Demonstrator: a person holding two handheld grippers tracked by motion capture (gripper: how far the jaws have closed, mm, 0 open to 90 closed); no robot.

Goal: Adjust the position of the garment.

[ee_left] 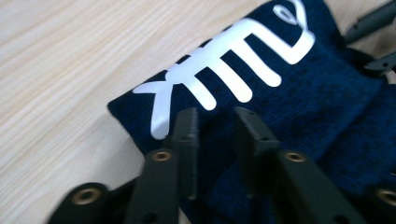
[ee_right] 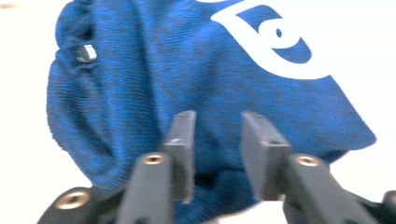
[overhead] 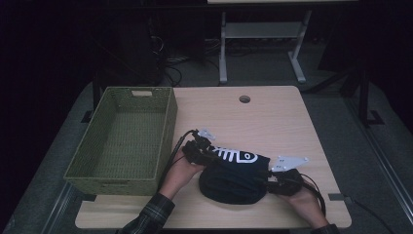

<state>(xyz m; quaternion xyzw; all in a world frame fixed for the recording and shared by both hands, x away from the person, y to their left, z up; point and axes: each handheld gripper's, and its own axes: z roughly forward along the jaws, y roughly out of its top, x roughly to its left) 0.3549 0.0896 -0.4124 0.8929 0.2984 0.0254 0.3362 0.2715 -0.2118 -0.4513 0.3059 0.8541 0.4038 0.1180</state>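
- Garment [overhead: 234, 175], dark blue knit with a white fish-skeleton print, lay bunched on the desk [overhead: 272, 117] at about 6 o'clock from the desk's centre, near the front edge.
- Left gripper [overhead: 198, 148] sat at the garment's 9 o'clock edge; in the left gripper view its fingers [ee_left: 187, 135] stood apart, cloth between them, not yet pinched.
- Right gripper [overhead: 273, 181] sat at the garment's 3 o'clock edge; fingers [ee_right: 182, 140] likewise apart over the fabric.
- Judged step: taking hold of both ends before lifting or folding.
- Next move likely calls for both pairs of fingers to clamp on cloth, then a level lift toward the basket [overhead: 168, 122] at 9 o'clock.
- Count: one garment, one woven green basket, two grippers.
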